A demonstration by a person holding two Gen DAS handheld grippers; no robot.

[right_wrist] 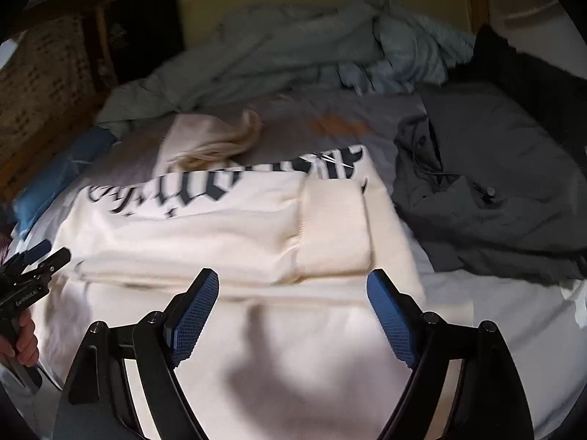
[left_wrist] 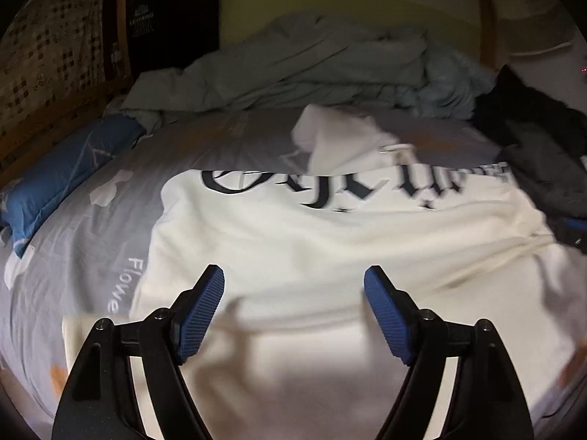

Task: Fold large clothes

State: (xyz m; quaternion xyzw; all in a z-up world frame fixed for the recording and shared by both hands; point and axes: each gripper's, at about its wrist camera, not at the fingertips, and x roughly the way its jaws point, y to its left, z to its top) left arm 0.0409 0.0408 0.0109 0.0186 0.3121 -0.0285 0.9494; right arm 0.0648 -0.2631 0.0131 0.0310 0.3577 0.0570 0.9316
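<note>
A cream sweatshirt (left_wrist: 293, 242) with dark gothic lettering lies spread on the bed. In the right wrist view the cream sweatshirt (right_wrist: 205, 231) has a sleeve with a ribbed cuff (right_wrist: 334, 227) folded across its body. My left gripper (left_wrist: 293, 275) hovers over the lower part of the garment, jaws wide apart, nothing between them. My right gripper (right_wrist: 292, 278) stands open just short of the folded sleeve, empty too. The left gripper (right_wrist: 36, 256), held by a hand, shows at the left edge of the right wrist view.
A grey printed bedsheet (left_wrist: 73, 242) covers the mattress. A rumpled pale green duvet (left_wrist: 293, 66) lies at the back, a blue pillow (left_wrist: 62, 179) at the left. Dark grey clothes (right_wrist: 488, 190) are piled to the right of the sweatshirt. A wooden bed frame (left_wrist: 55, 124) runs along the left.
</note>
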